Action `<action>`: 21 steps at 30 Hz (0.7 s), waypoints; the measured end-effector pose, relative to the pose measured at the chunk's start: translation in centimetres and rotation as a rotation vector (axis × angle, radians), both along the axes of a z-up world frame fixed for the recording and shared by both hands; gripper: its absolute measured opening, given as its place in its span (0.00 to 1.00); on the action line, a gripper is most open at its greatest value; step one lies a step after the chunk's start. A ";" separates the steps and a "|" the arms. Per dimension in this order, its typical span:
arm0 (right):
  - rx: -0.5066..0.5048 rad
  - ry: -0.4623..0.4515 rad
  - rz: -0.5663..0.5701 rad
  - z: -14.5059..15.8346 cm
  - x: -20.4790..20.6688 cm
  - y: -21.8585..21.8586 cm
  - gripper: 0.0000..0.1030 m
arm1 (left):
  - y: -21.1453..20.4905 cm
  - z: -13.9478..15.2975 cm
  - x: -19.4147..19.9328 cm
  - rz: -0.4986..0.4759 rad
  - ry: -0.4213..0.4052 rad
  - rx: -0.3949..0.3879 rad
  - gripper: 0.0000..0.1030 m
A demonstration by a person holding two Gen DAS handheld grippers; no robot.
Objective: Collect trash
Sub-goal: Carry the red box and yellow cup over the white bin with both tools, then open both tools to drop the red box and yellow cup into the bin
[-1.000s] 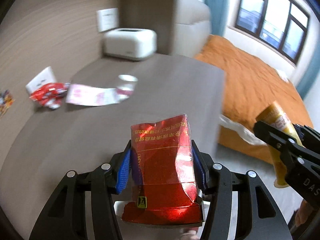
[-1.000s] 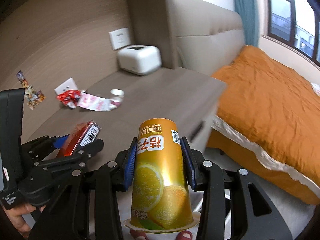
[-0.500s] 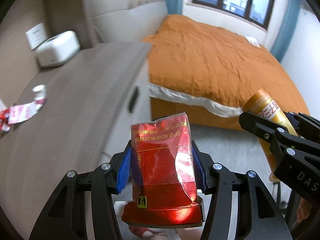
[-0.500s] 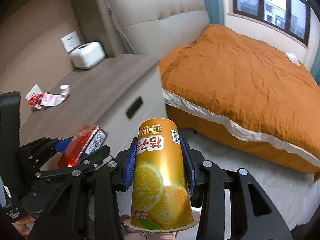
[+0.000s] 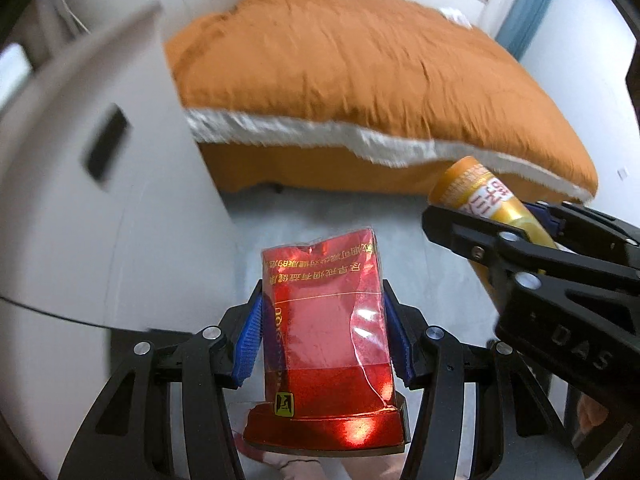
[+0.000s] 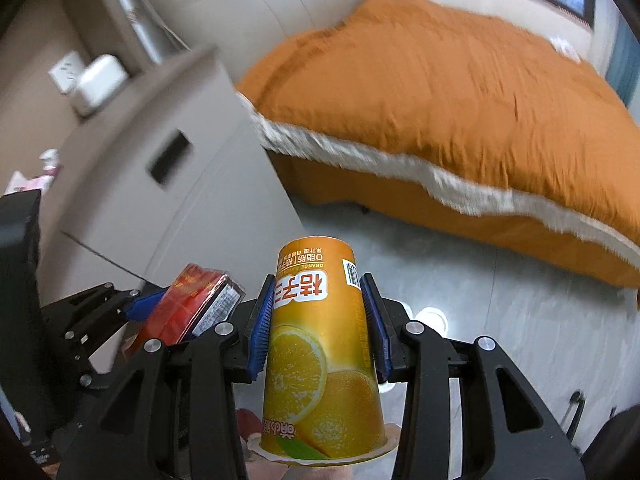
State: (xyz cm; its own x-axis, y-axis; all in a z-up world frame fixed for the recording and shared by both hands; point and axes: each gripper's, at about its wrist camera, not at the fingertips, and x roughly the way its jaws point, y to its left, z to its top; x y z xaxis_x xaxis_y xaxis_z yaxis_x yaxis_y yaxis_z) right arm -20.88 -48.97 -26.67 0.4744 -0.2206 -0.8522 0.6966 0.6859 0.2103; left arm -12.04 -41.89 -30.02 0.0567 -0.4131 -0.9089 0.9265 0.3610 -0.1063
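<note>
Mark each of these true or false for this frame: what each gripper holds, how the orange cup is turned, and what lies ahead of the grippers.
1. The left gripper is shut on a red cigarette pack. True.
2. The right gripper is empty. False: its blue pads clamp an orange juice cup.
3. The orange juice cup is held with its wide rim toward the camera and its narrow base pointing away. True.
4. The bed wears a blue cover. False: the cover is orange with a white edge.
5. A trash bin stands on the floor between the grippers and the bed. False: no bin shows in either view.
</note>
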 end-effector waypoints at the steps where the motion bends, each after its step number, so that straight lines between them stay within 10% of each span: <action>1: 0.018 0.010 -0.013 -1.5 -0.1 -0.5 0.42 | -0.5 -1.6 0.0 -0.006 0.019 0.014 0.51; 14: 0.163 0.078 -0.057 -20.4 0.2 -4.7 0.43 | -4.7 -22.6 0.4 -0.056 0.209 0.109 0.53; 15: 0.171 0.085 -0.054 -21.8 0.3 -4.8 0.49 | -4.9 -23.9 0.5 -0.070 0.233 0.117 0.64; 16: 0.172 0.094 -0.053 -22.6 0.4 -4.9 0.80 | -5.0 -24.7 0.5 -0.072 0.234 0.127 0.92; 17: 0.169 0.108 -0.059 -23.7 0.3 -5.1 0.96 | -5.1 -25.5 0.4 -0.065 0.218 0.137 0.95; 21: 0.192 0.161 -0.070 -26.4 -0.1 -5.7 0.96 | -4.6 -27.9 0.8 -0.034 0.214 0.163 0.95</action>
